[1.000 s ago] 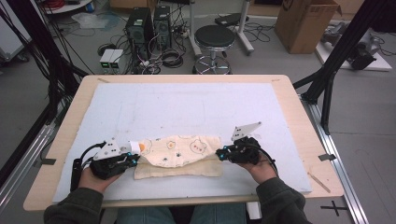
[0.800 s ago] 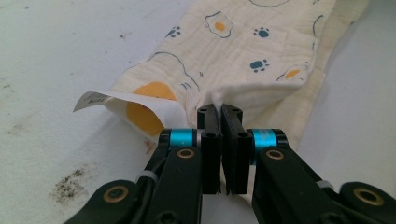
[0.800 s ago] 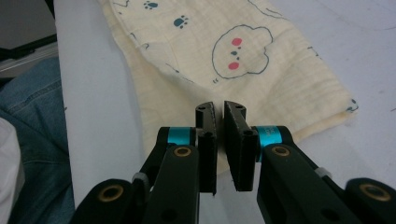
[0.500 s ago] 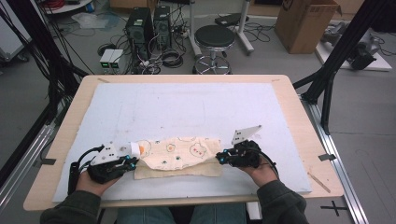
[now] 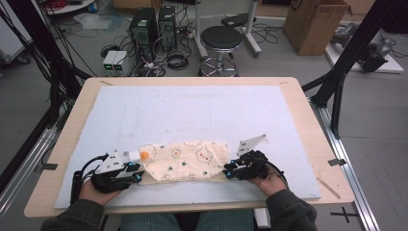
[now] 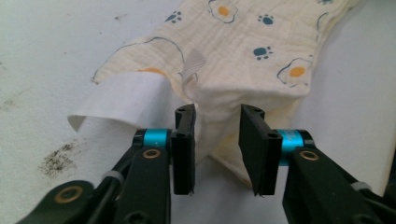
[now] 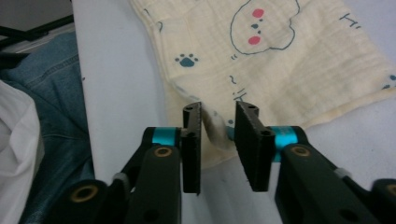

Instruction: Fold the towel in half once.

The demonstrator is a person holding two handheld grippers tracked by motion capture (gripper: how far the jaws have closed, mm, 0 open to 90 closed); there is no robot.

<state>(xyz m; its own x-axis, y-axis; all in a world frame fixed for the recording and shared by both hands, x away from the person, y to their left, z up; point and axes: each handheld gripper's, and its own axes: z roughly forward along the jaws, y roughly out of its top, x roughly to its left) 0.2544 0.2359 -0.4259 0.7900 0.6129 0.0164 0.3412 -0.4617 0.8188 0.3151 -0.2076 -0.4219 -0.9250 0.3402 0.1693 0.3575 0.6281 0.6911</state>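
Observation:
A cream cloth point(image 5: 185, 161) printed with eggs, paw marks and animal faces lies folded on the white mat, close to the near edge. My left gripper point(image 5: 137, 176) is at its left end and my right gripper point(image 5: 229, 172) at its right end. In the left gripper view a bunched fold of the cloth point(image 6: 243, 56) sits between the parted jaws of the left gripper point(image 6: 217, 126), which have just been opening. In the right gripper view a small corner of the cloth point(image 7: 261, 60) stands between the jaws of the right gripper point(image 7: 218, 123), which have also just been opening, with a gap on one side.
A white label point(image 6: 121, 100) sticks out of the cloth by the left jaw. The white mat point(image 5: 192, 110) covers the wooden table point(image 5: 298, 96). Behind the table are a black stool point(image 5: 221, 38), computer towers point(image 5: 154, 24) and a cardboard box point(image 5: 312, 24). Jeans point(image 7: 51, 93) show past the table edge.

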